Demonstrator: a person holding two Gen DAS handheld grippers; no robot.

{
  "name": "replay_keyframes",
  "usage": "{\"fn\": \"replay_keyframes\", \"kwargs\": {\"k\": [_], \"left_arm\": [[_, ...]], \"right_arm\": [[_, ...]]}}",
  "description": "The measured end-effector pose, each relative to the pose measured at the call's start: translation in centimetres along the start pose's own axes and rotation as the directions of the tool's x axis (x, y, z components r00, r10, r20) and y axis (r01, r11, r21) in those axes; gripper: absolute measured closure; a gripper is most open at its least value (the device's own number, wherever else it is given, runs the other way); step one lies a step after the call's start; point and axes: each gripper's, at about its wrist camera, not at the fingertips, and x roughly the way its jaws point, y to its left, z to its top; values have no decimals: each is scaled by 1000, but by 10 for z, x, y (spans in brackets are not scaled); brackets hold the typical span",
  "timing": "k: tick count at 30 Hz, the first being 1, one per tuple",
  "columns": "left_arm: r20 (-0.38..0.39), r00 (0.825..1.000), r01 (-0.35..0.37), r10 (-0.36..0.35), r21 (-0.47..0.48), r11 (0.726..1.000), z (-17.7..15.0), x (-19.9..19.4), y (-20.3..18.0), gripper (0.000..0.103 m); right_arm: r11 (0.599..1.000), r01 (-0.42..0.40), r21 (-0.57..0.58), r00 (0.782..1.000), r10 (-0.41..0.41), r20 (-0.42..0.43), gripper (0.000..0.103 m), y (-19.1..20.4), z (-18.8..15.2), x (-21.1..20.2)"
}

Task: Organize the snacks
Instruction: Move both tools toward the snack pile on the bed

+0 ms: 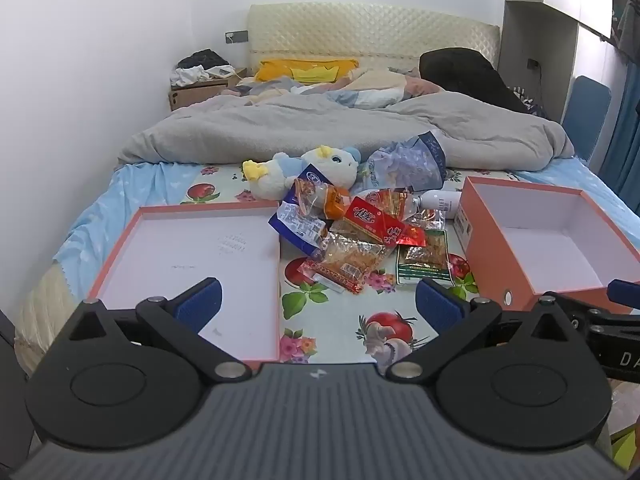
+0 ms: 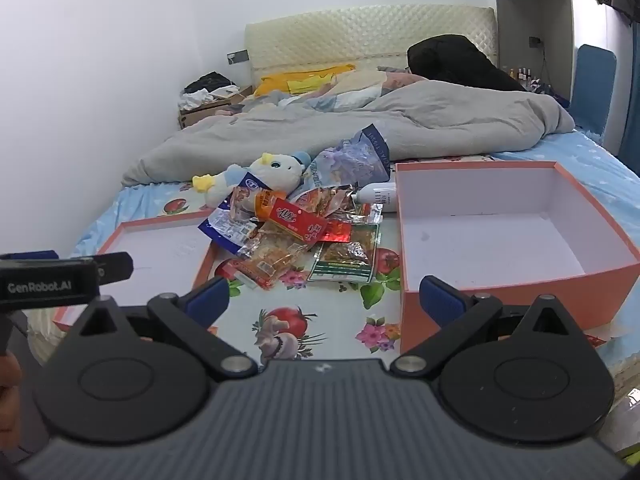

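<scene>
nothing has been sorted yet, as far as i can see. the snacks [image 1: 352,236] lie in one loose heap on the flowered bed sheet [image 1: 340,328], between the shallow orange lid [image 1: 120,252] on the left and the deeper orange box [image 2: 600,272] on the right — both bare inside. a red packet [image 1: 374,220] sits on top of the heap, a green-edged packet [image 1: 424,264] just beside the box, and a blue and white pouch [image 1: 298,226] leans against the lid's near corner.

mixed in at the back are things that don't look like snacks: a plush toy [image 1: 320,168], a white bottle [image 1: 442,200] and a tissue pack [image 1: 408,162], with the grey duvet [image 1: 320,128] bunched up behind.

the left tongs [image 1: 318,306] hang over the near edge of the bed with the jaws spread as wide as they go, nothing between them. the right tongs [image 2: 324,296] are the same — wide apart, empty, close to the front wall of the box.

so the whole job is left, i'd say: every packet has to be picked out and placed in a container.
</scene>
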Motion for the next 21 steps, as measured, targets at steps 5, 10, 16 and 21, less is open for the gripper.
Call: {"fn": "replay_keyframes", "kwargs": {"k": [5, 10, 16, 21], "left_arm": [[2, 1000, 2, -2, -1, 1000, 0, 0, 0, 0], [6, 1000, 2, -2, -1, 1000, 0, 1, -1, 0], [6, 1000, 2, -2, 2, 1000, 2, 1, 1, 0], [3, 1000, 8, -8, 6, 1000, 3, 1, 1, 0]], "right_arm": [[1000, -4, 2, 1000, 4, -3, 0, 5, 0, 0], [1000, -1, 2, 1000, 1, 4, 0, 0, 0, -2], [1000, 2, 5, 1000, -2, 7, 0, -3, 0, -4], [1000, 0, 8, 1000, 0, 8, 0, -3, 1, -4]]}}
